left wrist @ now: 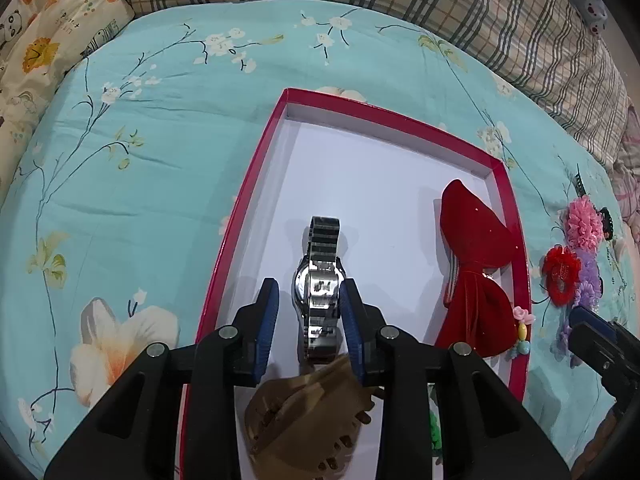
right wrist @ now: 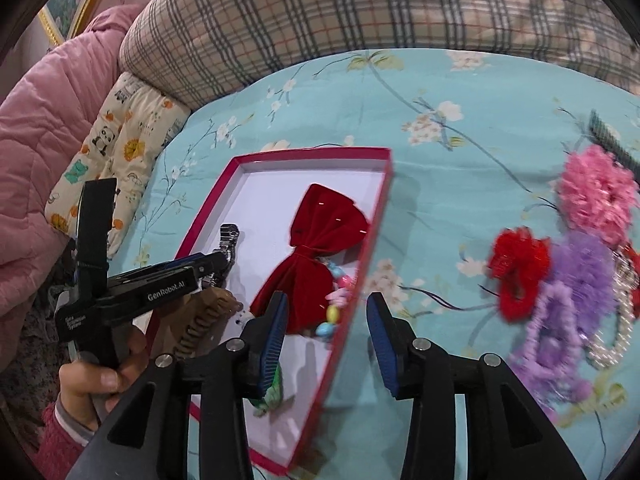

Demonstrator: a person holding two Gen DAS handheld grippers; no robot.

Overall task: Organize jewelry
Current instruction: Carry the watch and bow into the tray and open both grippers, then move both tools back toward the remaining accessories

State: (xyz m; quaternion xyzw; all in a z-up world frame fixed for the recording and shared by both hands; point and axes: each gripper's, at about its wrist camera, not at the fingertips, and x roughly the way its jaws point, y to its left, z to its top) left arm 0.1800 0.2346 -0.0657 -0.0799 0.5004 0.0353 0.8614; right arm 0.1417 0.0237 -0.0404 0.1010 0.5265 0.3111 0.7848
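Nearest my left gripper (left wrist: 308,320), a brown claw clip (left wrist: 308,416) lies in the tray (left wrist: 400,116) just under the fingers. Between those fingers lies a steel watch (left wrist: 320,280), flat on the white floor. The right pad looks to be against the case and the left pad stands clear of it, so I read the jaws as parted and the watch as set down, not pinched.

My right gripper (right wrist: 328,336) hangs spread with nothing between its fingers, straddling the tray's near rim. Below its left finger a small green piece (right wrist: 272,394) sits in the tray; I can't tell what it is. Just past that, a string of pastel beads (right wrist: 334,308) rests against the red bow (right wrist: 316,256), which lies along the tray's right side.

So five things are in: clip, watch, green piece, beads, bow.

Still out on the bedspread (right wrist: 440,152), to the right of the tray: a red scrunchie (right wrist: 518,270), a purple one (right wrist: 580,272), a lilac braided band (right wrist: 552,336), a pearl strand (right wrist: 616,332) and, farthest, a pink flower clip (right wrist: 596,192) by a dark comb (right wrist: 608,136). I judge the job about half done, and that heap is the right hand's next work.
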